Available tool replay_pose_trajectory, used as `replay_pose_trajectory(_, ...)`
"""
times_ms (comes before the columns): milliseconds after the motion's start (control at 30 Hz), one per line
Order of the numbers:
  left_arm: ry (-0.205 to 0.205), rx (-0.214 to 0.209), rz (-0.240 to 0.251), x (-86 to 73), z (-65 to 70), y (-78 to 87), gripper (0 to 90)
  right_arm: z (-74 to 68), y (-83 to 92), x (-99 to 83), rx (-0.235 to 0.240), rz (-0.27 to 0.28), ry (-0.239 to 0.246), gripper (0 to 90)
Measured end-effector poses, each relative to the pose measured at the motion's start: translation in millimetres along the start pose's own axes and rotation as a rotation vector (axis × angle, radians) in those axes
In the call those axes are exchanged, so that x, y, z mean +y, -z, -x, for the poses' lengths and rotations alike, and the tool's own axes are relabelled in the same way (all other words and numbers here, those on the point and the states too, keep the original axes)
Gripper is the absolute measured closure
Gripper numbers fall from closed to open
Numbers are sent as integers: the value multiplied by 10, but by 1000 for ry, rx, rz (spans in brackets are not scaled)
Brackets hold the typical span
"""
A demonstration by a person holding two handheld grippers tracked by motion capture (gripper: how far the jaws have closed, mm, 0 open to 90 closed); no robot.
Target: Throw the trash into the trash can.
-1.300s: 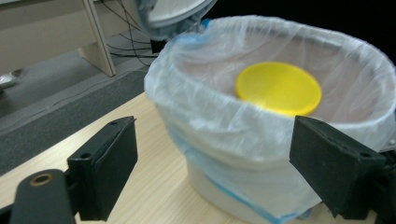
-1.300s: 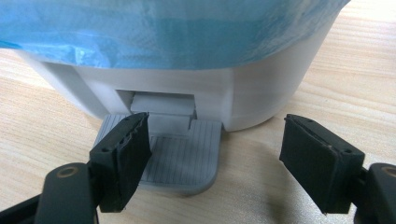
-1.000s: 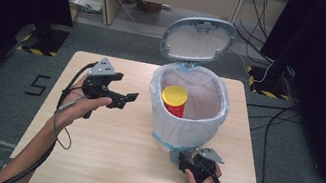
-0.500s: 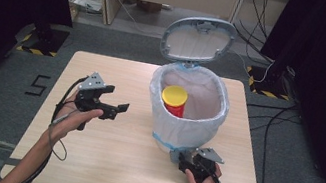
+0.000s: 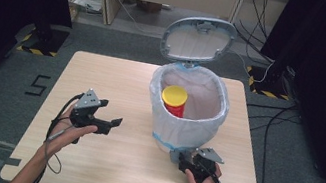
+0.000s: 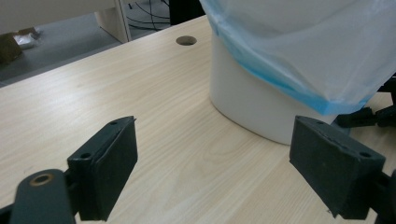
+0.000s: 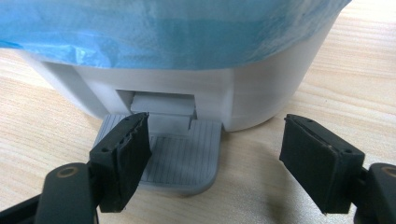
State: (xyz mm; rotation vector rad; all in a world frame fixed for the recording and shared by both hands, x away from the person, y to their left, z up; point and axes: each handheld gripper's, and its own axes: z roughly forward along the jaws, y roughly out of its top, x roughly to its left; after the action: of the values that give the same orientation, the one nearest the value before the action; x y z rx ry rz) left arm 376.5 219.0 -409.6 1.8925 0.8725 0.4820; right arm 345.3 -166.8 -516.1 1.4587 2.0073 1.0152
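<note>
The left tongs (image 5: 113, 123) stand spread and empty. They have sunk from beside the bin (image 5: 187, 131) toward the near left of the table (image 5: 118, 76). The right tongs (image 7: 229, 163) are spread too, with one jaw on the pedal (image 7: 184, 158), and the lid (image 5: 199, 39) is up. The red canister (image 5: 174, 99) stands inside the bin, so the drop looks done. The table's left half lies bare, and the right hand is near the front edge.

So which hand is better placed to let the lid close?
Right: the right gripper rests at the grey pedal under the bin, whose lid stands open; the left gripper is apart, over bare table.
</note>
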Motion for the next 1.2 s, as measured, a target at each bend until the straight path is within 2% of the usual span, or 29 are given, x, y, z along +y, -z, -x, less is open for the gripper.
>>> replay_pose_trajectory(333, 28, 18, -4, -212, -36, 28, 147, 1, 0, 0, 0, 0, 1, 243)
replay_pose_trajectory(767, 48, 32, -46, -556, -65, -47, 147, 1, 0, 0, 0, 0, 1, 243)
replay_pose_trajectory(1033, 51, 45, -119, -820, -94, -117, 147, -1, 0, 0, -1, 1, 4, 243)
replay_pose_trajectory(1200, 46, 43, -153, -906, -93, -145, 147, -2, 1, 0, -1, 2, 6, 243)
